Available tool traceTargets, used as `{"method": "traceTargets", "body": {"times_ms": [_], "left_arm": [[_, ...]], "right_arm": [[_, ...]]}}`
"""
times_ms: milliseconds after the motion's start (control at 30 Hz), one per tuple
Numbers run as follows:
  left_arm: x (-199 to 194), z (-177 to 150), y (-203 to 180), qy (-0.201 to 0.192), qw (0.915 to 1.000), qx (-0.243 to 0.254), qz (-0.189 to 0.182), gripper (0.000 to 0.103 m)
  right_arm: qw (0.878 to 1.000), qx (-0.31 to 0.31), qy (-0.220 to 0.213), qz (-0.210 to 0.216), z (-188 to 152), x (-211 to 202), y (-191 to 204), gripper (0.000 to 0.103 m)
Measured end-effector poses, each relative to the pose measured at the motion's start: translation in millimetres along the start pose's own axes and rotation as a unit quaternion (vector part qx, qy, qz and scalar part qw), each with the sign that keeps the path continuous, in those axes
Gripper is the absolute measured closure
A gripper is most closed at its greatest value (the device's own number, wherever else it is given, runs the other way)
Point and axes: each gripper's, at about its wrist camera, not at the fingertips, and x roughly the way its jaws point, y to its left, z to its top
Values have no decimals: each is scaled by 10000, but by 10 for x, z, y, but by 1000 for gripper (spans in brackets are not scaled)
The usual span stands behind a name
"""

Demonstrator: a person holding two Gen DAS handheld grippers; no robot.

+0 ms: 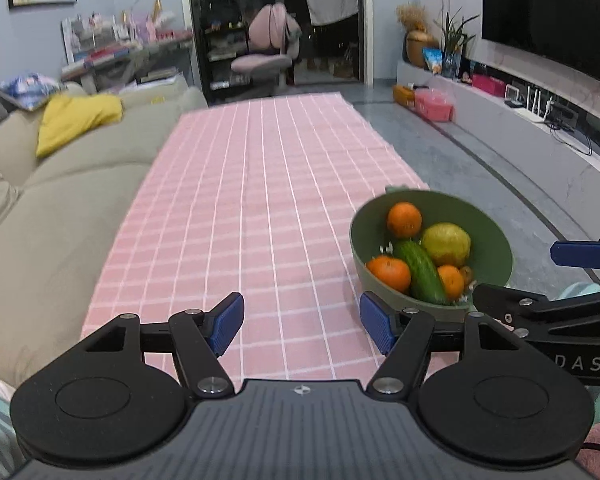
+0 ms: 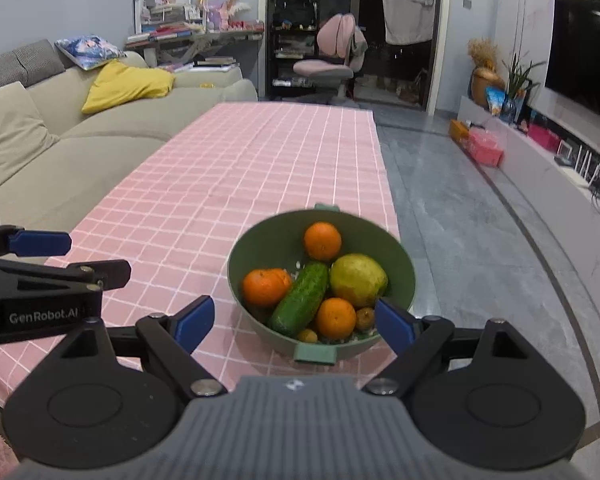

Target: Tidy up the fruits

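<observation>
Both tools hang with nothing between their blue pads. The right gripper (image 2: 294,320) has its fingers spread wide, and in its own view the green bowl (image 2: 400,272) sits framed between them, its near handle tab at six o'clock of the rim, as though the tool were lined up on the bowl. The left gripper (image 1: 302,322) is spread just as wide over bare pink checked cloth (image 1: 240,200), with the bowl off at its three o'clock, so it looks parked out of the way.

All the fruit I can see lies inside the bowl: an orange (image 2: 322,241) at twelve o'clock, a yellow-green pear (image 2: 358,280) at three, a second orange (image 2: 266,287) at nine, a third (image 2: 335,318) near six, a cucumber (image 2: 300,298) slanting across the middle, and small brownish fruits low at the front. The bowl stands close to the cloth's right edge.

That fits fruit already gathered, or a bowl yet to be sorted out.
</observation>
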Motion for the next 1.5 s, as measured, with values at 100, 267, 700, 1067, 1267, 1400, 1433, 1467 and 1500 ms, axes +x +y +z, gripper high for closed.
{"method": "traceTargets", "body": {"times_ms": [100,267,700,1067,1267,1400,1433,1467,1500], "left_arm": [[50,-24,15,155,9998,-68,63,24],[83,-48,42,329,9992,-201,50,24],[69,-37,74,375,9989,-271,28,24],[43,-27,89,362,9988,-328,16,24],[33,-18,88,365,9988,-332,2,24],[26,-12,78,375,9987,-336,0,24],[26,-13,78,373,9987,-337,4,24],[27,-13,79,372,9987,-337,3,24],[28,-13,79,375,9987,-337,2,24]], "right_arm": [[9999,44,142,18,-9,82,-20,18],[9996,53,289,32,-19,136,-26,16],[9995,64,301,23,-21,133,-20,16],[9995,25,317,43,-15,133,-12,16],[9995,-11,320,51,-15,130,-6,16],[9994,-23,328,53,-18,136,-10,16],[9994,-23,328,53,-19,137,-8,16],[9994,-23,329,51,-19,137,-7,16],[9994,-23,332,52,-18,138,-7,16]]}}
